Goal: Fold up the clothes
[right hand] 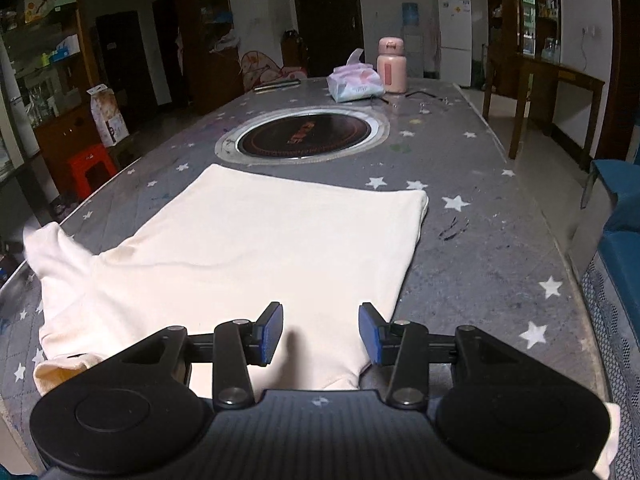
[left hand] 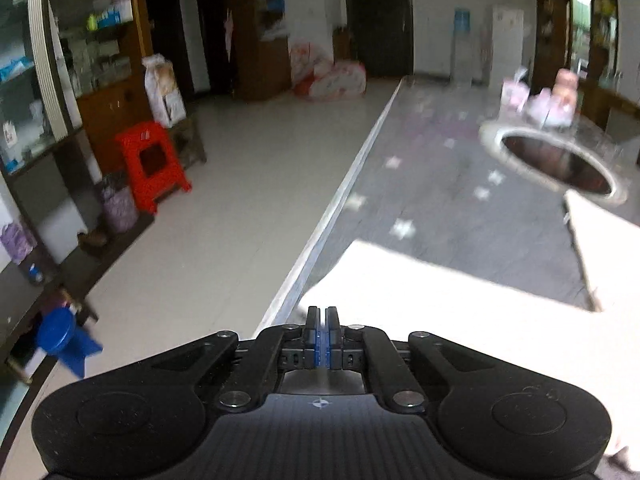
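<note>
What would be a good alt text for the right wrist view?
A cream garment lies spread flat on a grey star-patterned table, with the open right gripper above its near edge. Behind sit a round built-in cooktop, tissue pack and pink bottle.

Your right tongs (right hand: 320, 334) hover, jaws apart, over the near hem of a cream garment (right hand: 248, 248) spread flat on the star-patterned desk (right hand: 480, 240); round cooktop (right hand: 303, 136) at twelve o'clock.
</note>
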`<action>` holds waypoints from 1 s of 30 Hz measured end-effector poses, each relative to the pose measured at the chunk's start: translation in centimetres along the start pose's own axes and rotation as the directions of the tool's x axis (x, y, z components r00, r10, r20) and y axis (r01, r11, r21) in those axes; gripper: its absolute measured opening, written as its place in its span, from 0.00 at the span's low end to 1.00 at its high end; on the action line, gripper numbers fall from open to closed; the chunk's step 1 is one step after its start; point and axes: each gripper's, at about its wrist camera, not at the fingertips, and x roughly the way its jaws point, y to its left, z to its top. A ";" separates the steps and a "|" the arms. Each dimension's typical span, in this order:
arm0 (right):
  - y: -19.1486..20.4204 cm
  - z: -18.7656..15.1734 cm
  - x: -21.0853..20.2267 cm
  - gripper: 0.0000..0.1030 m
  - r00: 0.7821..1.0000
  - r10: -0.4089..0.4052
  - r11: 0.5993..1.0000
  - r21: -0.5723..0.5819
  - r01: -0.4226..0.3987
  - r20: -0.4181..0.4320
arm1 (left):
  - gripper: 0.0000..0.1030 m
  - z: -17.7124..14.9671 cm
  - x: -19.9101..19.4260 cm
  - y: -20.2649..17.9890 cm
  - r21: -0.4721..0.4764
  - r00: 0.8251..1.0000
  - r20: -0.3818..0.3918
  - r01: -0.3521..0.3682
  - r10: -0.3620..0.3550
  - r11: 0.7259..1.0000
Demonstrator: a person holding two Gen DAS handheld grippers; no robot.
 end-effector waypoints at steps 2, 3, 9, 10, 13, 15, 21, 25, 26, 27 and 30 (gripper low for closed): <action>-0.3 0.2 0.0 0.41 1.000 -0.001 1.000 -0.001 0.001 -0.002 | 0.04 0.4 0.0 0.2 -0.001 1.000 -0.009 0.020 -0.020 1.000; -0.6 0.5 -0.1 0.41 1.000 -0.003 1.000 0.003 0.003 -0.001 | 0.05 0.7 -0.3 -0.1 0.009 1.000 0.002 0.028 -0.028 1.000; -2.9 2.7 0.6 0.40 1.000 -0.020 0.999 0.028 0.020 -0.001 | 0.17 3.6 -1.6 -4.2 0.087 0.981 0.064 0.178 -0.184 0.980; -3.2 3.0 0.8 0.40 1.000 -0.022 0.999 0.030 0.022 0.000 | 0.20 4.0 -1.5 -5.3 0.104 0.974 0.062 0.212 -0.219 0.972; -4.4 4.6 2.0 0.39 1.000 -0.020 0.998 0.052 0.020 -0.008 | 0.21 5.1 -0.4 -9.5 0.171 0.954 0.057 0.283 -0.296 0.944; -5.1 5.4 2.9 0.38 1.000 -0.023 0.998 0.066 0.024 -0.019 | 0.21 5.9 0.7 -12.4 0.212 0.942 0.048 0.316 -0.332 0.925; -6.9 7.0 6.1 0.37 0.998 -0.040 0.993 0.112 0.046 -0.052 | 0.27 8.1 4.9 -19.2 0.290 0.921 -0.003 0.373 -0.388 0.882; -8.2 8.0 8.3 0.35 0.996 -0.029 0.988 0.152 0.042 -0.089 | 0.40 8.6 7.0 -22.0 0.326 0.919 -0.040 0.382 -0.391 0.865; -8.4 8.1 8.7 0.35 0.995 -0.030 0.987 0.153 0.044 -0.095 | 0.40 8.7 7.5 -22.7 0.333 0.919 -0.050 0.385 -0.392 0.860; -8.6 8.2 9.2 0.34 0.994 -0.029 0.987 0.156 0.045 -0.102 | 0.40 8.7 8.1 -23.2 0.336 0.922 -0.059 0.379 -0.383 0.862; -9.1 8.5 10.4 0.33 0.992 -0.017 0.985 0.169 0.038 -0.122 | 0.39 8.7 9.4 -23.8 0.337 0.918 -0.079 0.391 -0.388 0.857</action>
